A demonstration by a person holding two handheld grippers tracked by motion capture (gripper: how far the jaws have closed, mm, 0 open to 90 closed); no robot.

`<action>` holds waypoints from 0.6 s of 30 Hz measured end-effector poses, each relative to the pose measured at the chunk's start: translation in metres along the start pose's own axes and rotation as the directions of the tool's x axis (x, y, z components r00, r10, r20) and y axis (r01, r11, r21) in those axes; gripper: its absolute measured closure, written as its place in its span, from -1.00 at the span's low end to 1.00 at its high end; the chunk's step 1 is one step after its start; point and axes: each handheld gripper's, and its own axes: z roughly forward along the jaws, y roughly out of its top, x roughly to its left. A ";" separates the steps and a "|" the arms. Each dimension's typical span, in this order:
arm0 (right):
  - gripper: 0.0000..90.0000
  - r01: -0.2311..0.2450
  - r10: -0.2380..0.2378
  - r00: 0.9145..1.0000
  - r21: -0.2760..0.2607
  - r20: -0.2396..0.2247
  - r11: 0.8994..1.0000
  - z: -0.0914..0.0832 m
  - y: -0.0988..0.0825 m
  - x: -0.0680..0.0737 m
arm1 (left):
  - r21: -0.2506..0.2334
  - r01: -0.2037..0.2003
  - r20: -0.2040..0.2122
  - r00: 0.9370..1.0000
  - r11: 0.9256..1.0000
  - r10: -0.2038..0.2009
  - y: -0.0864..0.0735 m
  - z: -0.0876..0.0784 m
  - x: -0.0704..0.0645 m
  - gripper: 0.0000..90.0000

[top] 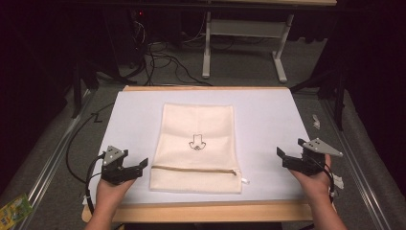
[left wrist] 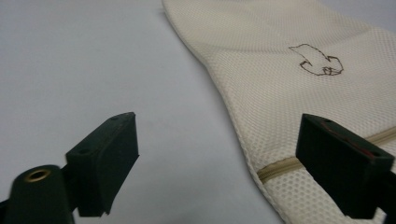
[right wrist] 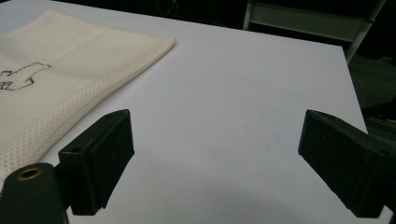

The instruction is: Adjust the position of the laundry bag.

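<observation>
A cream mesh bag (top: 196, 146) lies flat in the middle of the white mat (top: 268, 124). A small dark line drawing (top: 197, 142) marks its centre, and a tan zipper (top: 191, 168) runs across near its front edge. My left gripper (top: 136, 163) rests on the mat just left of the bag's zipper end, open and holding nothing. In the left gripper view, the gripper (left wrist: 219, 154) has its right jaw over the bag's edge (left wrist: 261, 172). My right gripper (top: 289, 151) is open over bare mat to the right of the bag (right wrist: 56, 74), well apart from it (right wrist: 215, 154).
The mat lies on a wooden table whose front edge (top: 206, 211) is nearest the person. Beyond the table stand a white frame's legs (top: 207, 52) and loose cables (top: 163, 60) on the floor. A green packet (top: 12, 211) lies at the lower left.
</observation>
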 end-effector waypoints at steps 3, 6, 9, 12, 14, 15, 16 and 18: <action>-0.76 0.021 -0.021 1.000 0.003 0.002 1.000 0.000 0.001 0.005 | 0.013 -0.014 0.011 1.000 1.000 0.014 0.001 0.004 -0.001 -0.65; -0.76 0.026 -0.026 1.000 0.011 0.001 1.000 0.000 0.000 0.009 | 0.012 -0.041 0.015 0.999 0.999 0.041 0.003 0.006 -0.005 -0.66; -0.74 0.037 -0.037 0.999 0.018 0.005 0.999 0.000 -0.002 0.011 | 0.023 -0.063 0.015 0.998 0.998 0.063 0.006 0.006 -0.007 -0.66; -0.73 0.026 -0.026 1.000 0.033 0.016 0.999 0.000 -0.004 0.008 | 0.001 -0.060 0.018 0.998 0.998 0.060 0.008 0.005 -0.009 -0.66; -0.73 -0.008 0.009 1.000 0.026 -0.008 1.000 -0.001 -0.003 0.005 | -0.016 -0.004 0.055 0.998 1.000 0.005 0.008 0.005 -0.008 -0.66; -0.73 -0.008 0.009 1.000 0.026 -0.008 1.000 -0.001 -0.003 0.005 | -0.016 -0.004 0.055 0.998 1.000 0.005 0.008 0.005 -0.008 -0.66; -0.71 -0.045 0.045 0.999 0.015 -0.021 0.999 -0.003 -0.002 0.006 | -0.024 0.010 0.063 0.998 1.000 -0.009 0.008 0.004 -0.008 -0.66; -0.70 -0.010 0.010 1.000 0.018 -0.021 1.000 -0.001 -0.001 0.012 | -0.019 -0.045 0.028 0.999 0.999 0.045 0.010 0.005 -0.011 -0.66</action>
